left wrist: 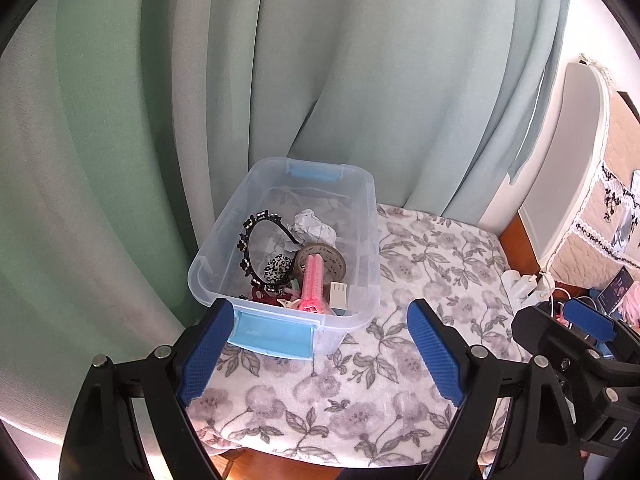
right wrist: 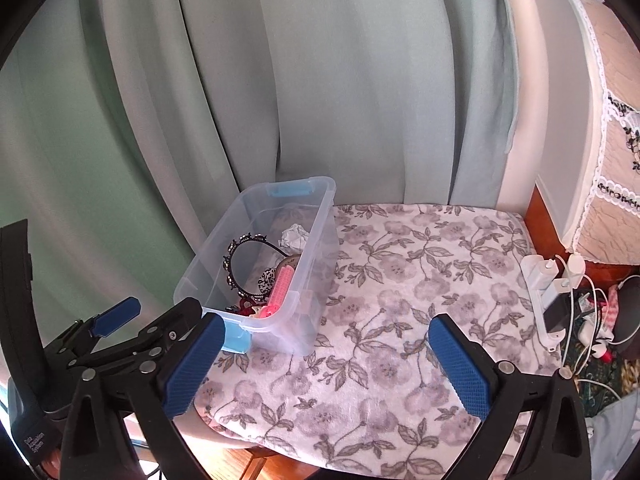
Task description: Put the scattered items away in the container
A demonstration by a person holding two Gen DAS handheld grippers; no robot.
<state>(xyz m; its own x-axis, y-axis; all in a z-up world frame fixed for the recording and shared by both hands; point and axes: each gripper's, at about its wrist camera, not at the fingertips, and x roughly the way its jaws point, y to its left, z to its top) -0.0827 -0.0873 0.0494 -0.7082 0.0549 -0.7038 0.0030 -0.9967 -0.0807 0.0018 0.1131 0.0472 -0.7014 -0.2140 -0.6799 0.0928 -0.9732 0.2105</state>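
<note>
A clear plastic container (left wrist: pixel 370 248) (right wrist: pixel 316 272) with blue latches stands on the floral cloth (left wrist: pixel 432 248) against the curtain. Inside lie a black flower headband (left wrist: pixel 246 248) (right wrist: pixel 230 264), a crumpled paper ball (left wrist: pixel 314 226) (right wrist: pixel 295 237), a tape roll (left wrist: pixel 334 260), a pink hair roller (left wrist: pixel 313 280) (right wrist: pixel 280 286), a leopard-print scrunchie (left wrist: pixel 277 268) and a small white box (left wrist: pixel 339 294). My left gripper (left wrist: pixel 320 306) is open just in front of the container's near end, nothing between its pads. My right gripper (right wrist: pixel 326 322) is open over the cloth, right of the container, holding nothing.
A pale green curtain (left wrist: pixel 280 80) hangs close behind the container. At the right, a white power strip (right wrist: pixel 538 280) with chargers and tangled cables lies off the cloth's edge. A white panel (right wrist: pixel 568 100) with a quilted cover stands behind it. Wooden surface shows under the cloth's near edge.
</note>
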